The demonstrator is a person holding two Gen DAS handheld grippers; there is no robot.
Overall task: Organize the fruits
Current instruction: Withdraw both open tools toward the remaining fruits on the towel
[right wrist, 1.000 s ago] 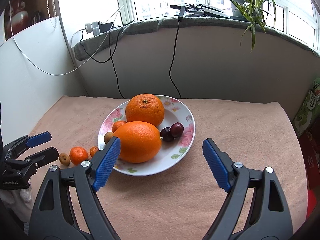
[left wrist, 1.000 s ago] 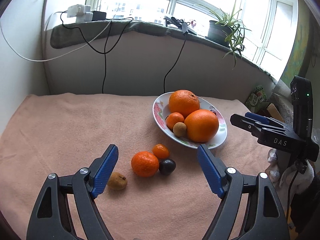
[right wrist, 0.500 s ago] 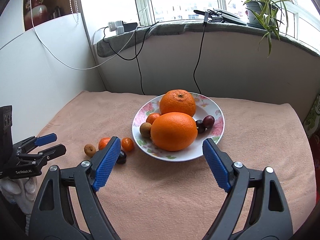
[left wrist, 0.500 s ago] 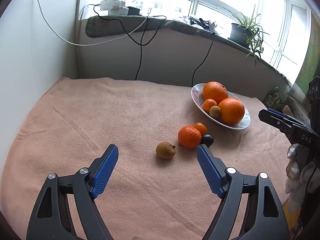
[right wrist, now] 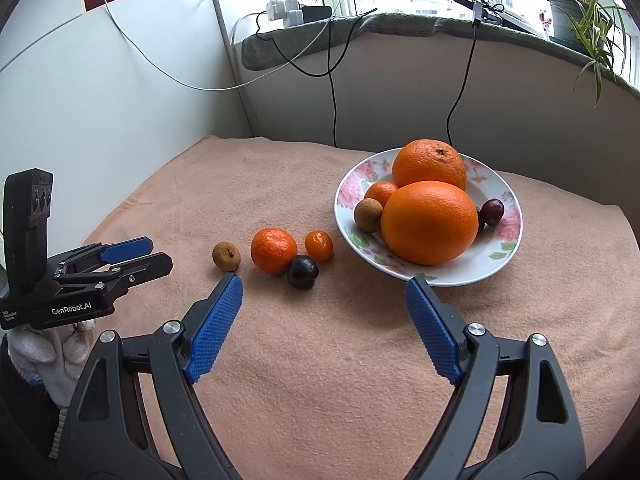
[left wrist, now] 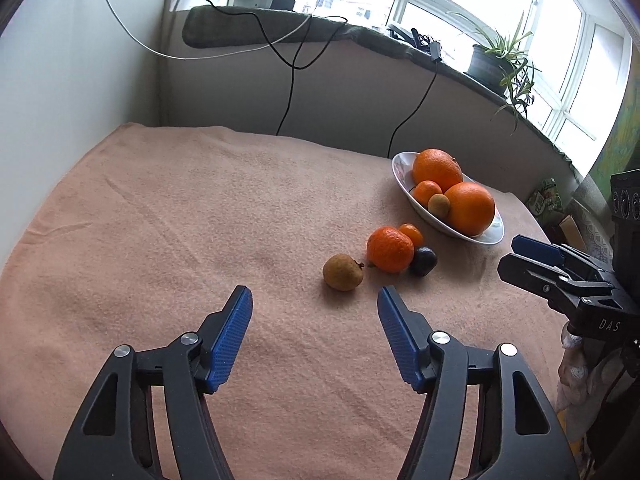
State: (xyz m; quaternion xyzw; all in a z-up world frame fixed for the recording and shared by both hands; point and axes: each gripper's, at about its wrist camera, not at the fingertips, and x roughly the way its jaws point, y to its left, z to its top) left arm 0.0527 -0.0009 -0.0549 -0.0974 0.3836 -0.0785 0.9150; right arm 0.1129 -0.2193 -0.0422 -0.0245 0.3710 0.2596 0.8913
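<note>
A flowered white plate (right wrist: 505,249) (left wrist: 400,168) holds two big oranges (right wrist: 430,222), a small mandarin, a brown longan and dark plums. Loose on the pink cloth lie a brown longan (left wrist: 343,272) (right wrist: 226,256), a mandarin (left wrist: 390,249) (right wrist: 274,250), a small kumquat (right wrist: 319,245) (left wrist: 412,234) and a dark plum (right wrist: 303,272) (left wrist: 423,261). My left gripper (left wrist: 315,295) hovers just short of the loose longan, jaws closing with nothing between them. My right gripper (right wrist: 324,279) is open and empty, near the plum and the plate's front rim.
The pink cloth (left wrist: 180,220) covers the table up to a white wall on the left and a low wall behind. Black cables (right wrist: 332,92) hang from the sill, where chargers and a potted plant (right wrist: 576,12) stand. Boxes sit past the table's right edge (left wrist: 548,200).
Both views have swung left, so the fruits and plate sit further right. The left jaws have narrowed. The right gripper has come nearer the loose fruits.
</note>
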